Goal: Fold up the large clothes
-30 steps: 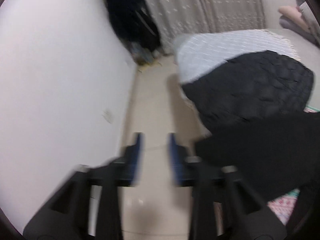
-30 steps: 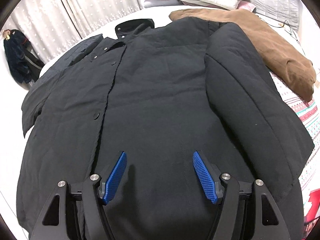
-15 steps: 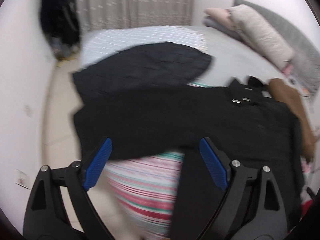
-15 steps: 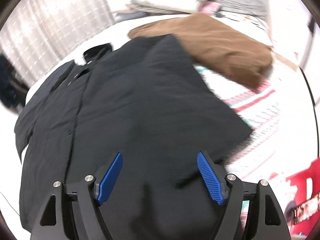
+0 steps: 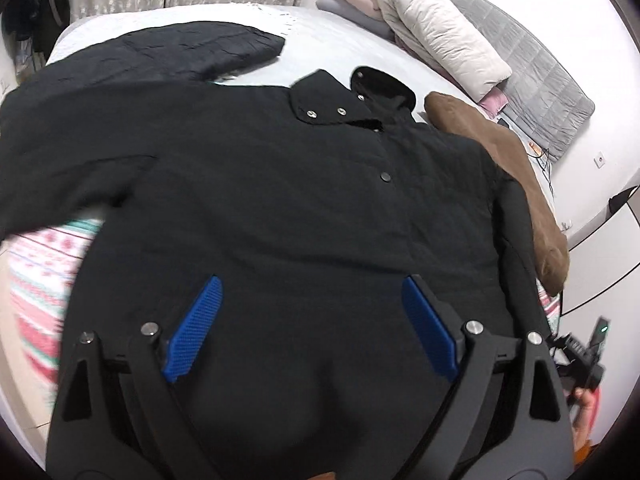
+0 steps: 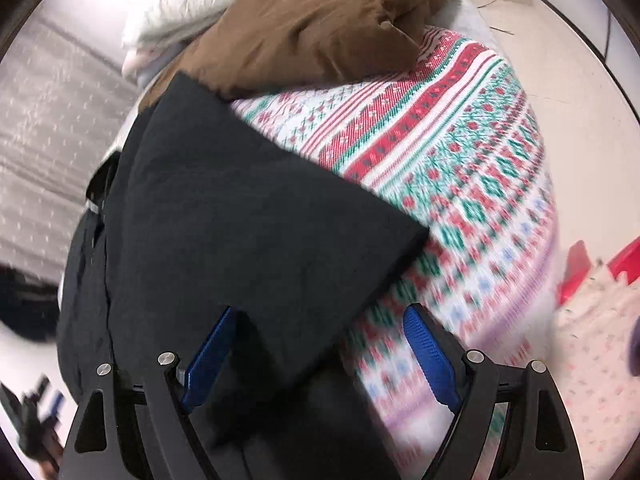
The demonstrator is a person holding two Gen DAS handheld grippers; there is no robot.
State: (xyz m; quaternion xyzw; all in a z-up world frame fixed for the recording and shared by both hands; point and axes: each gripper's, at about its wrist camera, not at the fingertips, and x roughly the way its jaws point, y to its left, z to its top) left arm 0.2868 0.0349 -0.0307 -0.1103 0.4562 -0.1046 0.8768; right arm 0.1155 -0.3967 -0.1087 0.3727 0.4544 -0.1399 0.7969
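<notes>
A large black snap-button jacket [image 5: 304,208] lies front-up on the bed, collar at the far end, its left sleeve spread out to the left. My left gripper [image 5: 312,320] is open and empty above the jacket's lower body. In the right wrist view the jacket's folded-in right sleeve [image 6: 248,216] lies across the body, its cuff corner over the patterned bedspread. My right gripper [image 6: 320,352] is open, with the sleeve's edge between its blue pads [image 6: 430,356]; nothing is held.
A brown garment [image 5: 516,184] [image 6: 320,28] lies beside the jacket's right side. Another black quilted garment [image 5: 192,48] lies at the far left. Pillows [image 5: 436,36] sit at the head. The red, green and white bedspread [image 6: 460,152] drops to the floor at right.
The left gripper has opened wide and swung from the floor and wall onto the jacket. The right gripper has swung right, from over the jacket's body to the sleeve cuff and bedspread edge.
</notes>
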